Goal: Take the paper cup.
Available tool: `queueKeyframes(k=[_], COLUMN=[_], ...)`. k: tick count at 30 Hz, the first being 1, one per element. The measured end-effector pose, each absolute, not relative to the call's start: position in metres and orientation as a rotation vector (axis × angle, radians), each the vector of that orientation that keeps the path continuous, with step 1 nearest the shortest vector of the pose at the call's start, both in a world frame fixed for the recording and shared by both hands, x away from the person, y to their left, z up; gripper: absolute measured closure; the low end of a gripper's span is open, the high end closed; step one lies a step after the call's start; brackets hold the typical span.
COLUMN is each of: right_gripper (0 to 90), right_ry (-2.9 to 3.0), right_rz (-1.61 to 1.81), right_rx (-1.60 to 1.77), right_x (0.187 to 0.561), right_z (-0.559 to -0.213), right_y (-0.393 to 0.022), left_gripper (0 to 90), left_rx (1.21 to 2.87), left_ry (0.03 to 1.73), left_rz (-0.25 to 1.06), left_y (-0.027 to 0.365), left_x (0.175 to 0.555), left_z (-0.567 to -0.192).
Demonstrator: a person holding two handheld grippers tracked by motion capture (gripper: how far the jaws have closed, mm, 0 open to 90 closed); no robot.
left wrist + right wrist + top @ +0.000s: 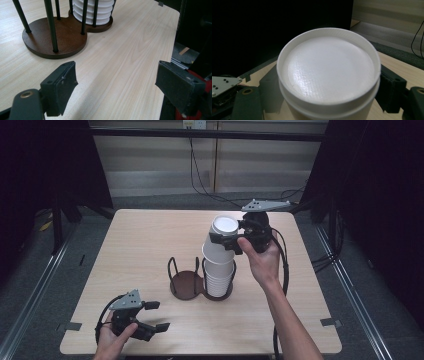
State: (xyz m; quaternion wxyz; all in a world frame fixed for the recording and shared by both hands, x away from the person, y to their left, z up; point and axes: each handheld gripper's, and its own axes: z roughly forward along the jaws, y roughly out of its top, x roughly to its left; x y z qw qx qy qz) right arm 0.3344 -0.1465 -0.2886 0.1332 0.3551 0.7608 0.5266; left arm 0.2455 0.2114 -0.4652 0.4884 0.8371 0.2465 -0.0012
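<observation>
At table centre: two-ring cup holder [186,285], its 3 o'clock ring stacked with white cups [218,279].
Right gripper [225,239]: clamped on the topmost inverted cup [221,241], seemingly unseated.
Left gripper [155,315]: 7 o'clock, jaws wide, empty.
Left ring: apparently unfilled.

Upturned white cup [328,72] is seen base-up, w/ raised rim round flat bottom. It is clamped betw. black jaws of right tool [328,100], one each side. Pale desk [404,66] lies behind.
</observation>
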Motion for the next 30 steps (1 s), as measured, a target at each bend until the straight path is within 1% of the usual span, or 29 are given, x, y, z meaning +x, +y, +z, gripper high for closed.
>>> queueKeyframes(k=[7, 30], right_gripper=[23.0, 23.2], right_ry=[2.194, 2.097], right_rz=[1.554, 1.7], right_rx=[1.016, 0.998], right_x=[0.333, 0.328], right_z=[-0.279, -0.255], right_y=[-0.146, -0.165], left_gripper=[16.6, 16.8], left_rx=[2.034, 2.047], left_ry=[0.6, 0.576], left_rz=[-0.002, 0.014], left_y=[0.211, 0.211], left_x=[0.245, 0.244], left_z=[-0.465, -0.465])
